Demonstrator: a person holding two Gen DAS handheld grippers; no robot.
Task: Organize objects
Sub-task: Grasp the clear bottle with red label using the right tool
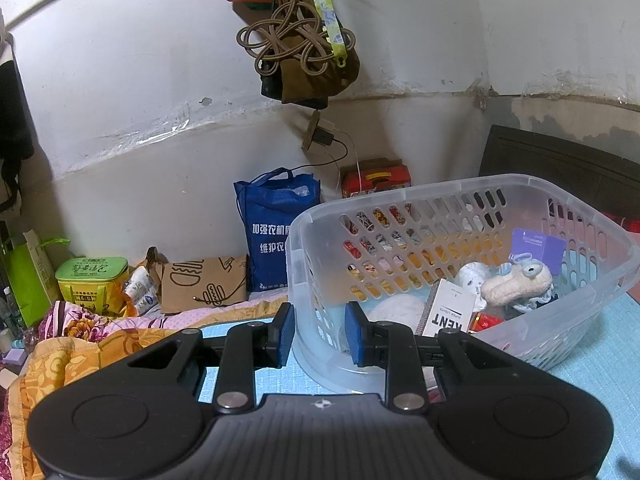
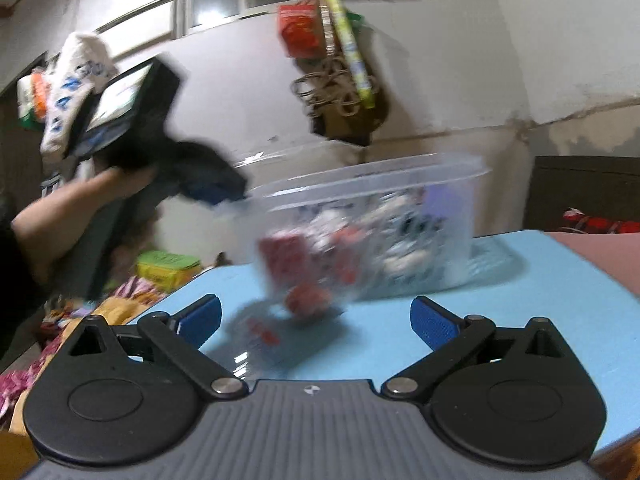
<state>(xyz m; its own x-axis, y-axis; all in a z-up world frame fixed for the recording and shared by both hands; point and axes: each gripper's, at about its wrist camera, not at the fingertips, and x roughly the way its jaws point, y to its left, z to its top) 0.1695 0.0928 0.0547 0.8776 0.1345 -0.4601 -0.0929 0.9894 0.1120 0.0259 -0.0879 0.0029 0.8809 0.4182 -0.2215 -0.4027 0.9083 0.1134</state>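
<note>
A clear plastic basket (image 1: 472,196) stands tilted on the light blue table (image 1: 600,360). It holds a white Kent box (image 1: 450,314), a beige plush toy (image 1: 516,280), a purple card (image 1: 538,246) and other small items. My left gripper (image 1: 320,334) is shut on the basket's near left rim. In the blurred right wrist view the basket (image 2: 368,184) is lifted at its left end by the left gripper (image 2: 216,192). A red round object (image 2: 306,298) lies on the table under it. My right gripper (image 2: 316,320) is open and empty, low over the table (image 2: 520,300).
A blue bag (image 1: 272,232), a brown paper bag (image 1: 204,280) and a green box (image 1: 92,280) stand on the floral bedding by the wall. Cords and bags (image 1: 300,40) hang on the wall. A dark board (image 1: 560,160) is at right.
</note>
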